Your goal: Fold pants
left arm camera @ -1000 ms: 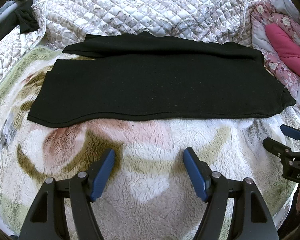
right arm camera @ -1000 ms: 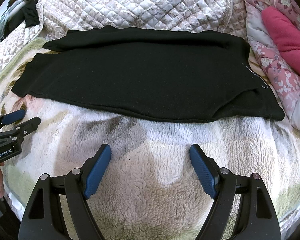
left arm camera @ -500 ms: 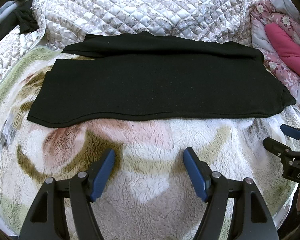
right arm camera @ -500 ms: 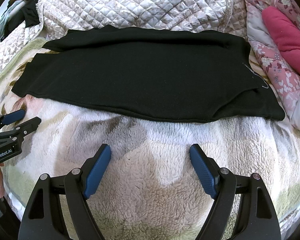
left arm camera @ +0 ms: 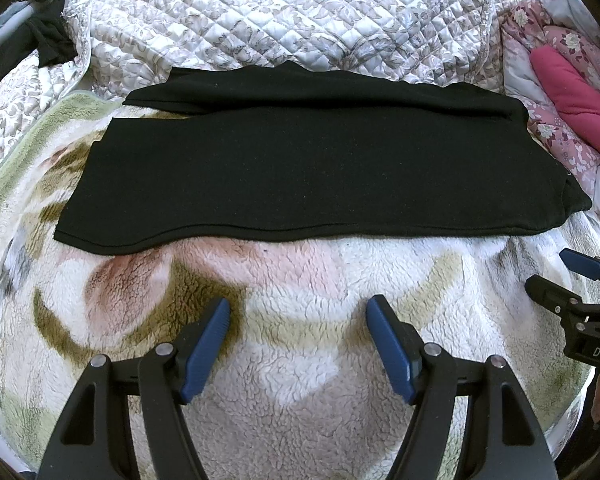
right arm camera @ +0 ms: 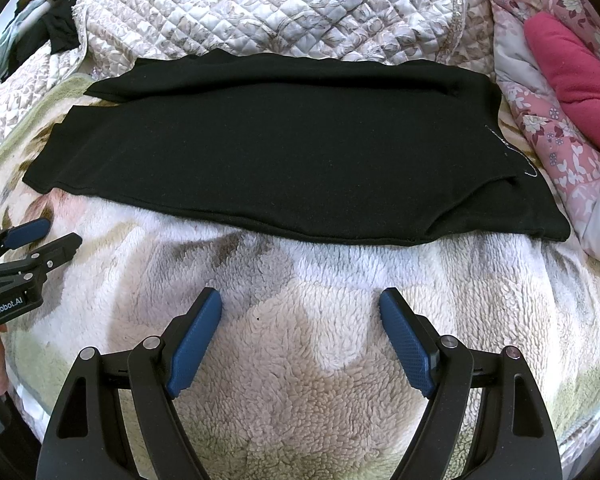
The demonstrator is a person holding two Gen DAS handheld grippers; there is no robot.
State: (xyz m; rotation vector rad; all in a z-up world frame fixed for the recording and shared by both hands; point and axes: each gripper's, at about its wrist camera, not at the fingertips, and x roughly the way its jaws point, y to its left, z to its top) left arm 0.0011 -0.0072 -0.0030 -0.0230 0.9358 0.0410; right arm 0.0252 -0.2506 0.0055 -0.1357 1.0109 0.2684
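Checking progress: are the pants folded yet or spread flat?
Folded once lengthwise: the pants lie long across the blanket, one leg stacked on the other, offset at the far edge. No crosswise fold yet.

"GenRobot.AI" on left gripper (right arm camera: 48, 234) body, "DAS" on right gripper (left arm camera: 562, 268), possibly cut off

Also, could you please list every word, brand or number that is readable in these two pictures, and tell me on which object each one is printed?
"GenRobot.AI": white print on the black body of the left hand-held gripper, at the left edge of the right wrist view.
"DAS": white letters on the black body of the right hand-held gripper, cut off by the right edge of the left wrist view.
The black pants carry no readable text; only a thin white thread mark shows near their right end.
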